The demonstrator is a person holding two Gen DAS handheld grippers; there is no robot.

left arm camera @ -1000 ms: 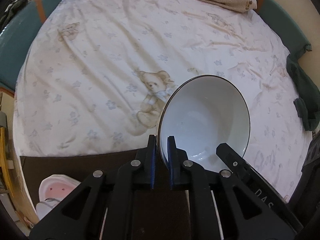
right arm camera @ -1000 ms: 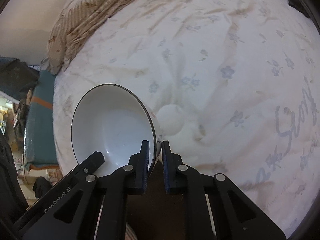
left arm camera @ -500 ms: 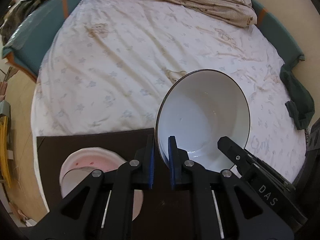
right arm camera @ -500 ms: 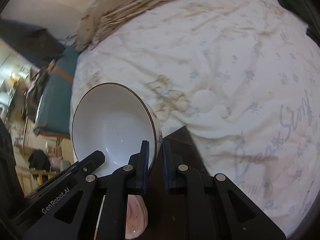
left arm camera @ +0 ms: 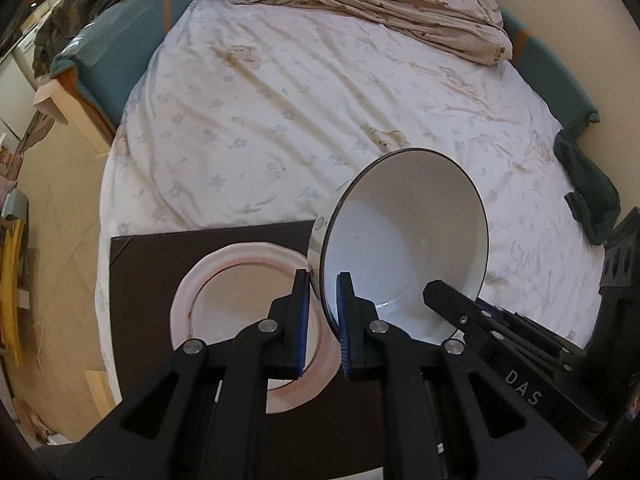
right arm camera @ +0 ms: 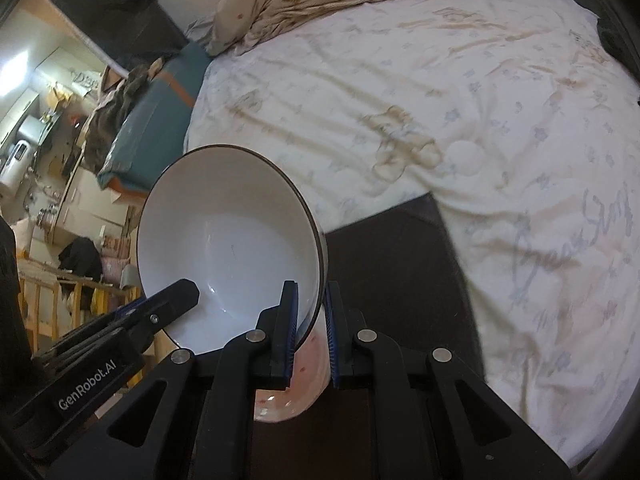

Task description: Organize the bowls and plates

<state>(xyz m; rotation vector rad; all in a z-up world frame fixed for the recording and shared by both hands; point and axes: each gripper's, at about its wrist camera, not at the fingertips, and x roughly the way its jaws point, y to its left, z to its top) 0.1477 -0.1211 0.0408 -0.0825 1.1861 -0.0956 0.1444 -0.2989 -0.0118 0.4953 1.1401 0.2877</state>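
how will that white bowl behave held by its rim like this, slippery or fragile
The white bowl looks glazed and glossy, so probably slick. The left gripper and right gripper each pinch only its thin rim, so it may pivot. It is likely rigid ceramic, chipping if knocked against the pink plate.

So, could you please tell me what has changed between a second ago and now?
The white bowl, carried by both grippers, has travelled from over the bedsheet toward the dark board, and the pink plate on that board has come almost fully into view below it. Nothing was let go: the left gripper and right gripper stay clamped on opposite sides of the bowl's rim, and the bowl stays tilted.
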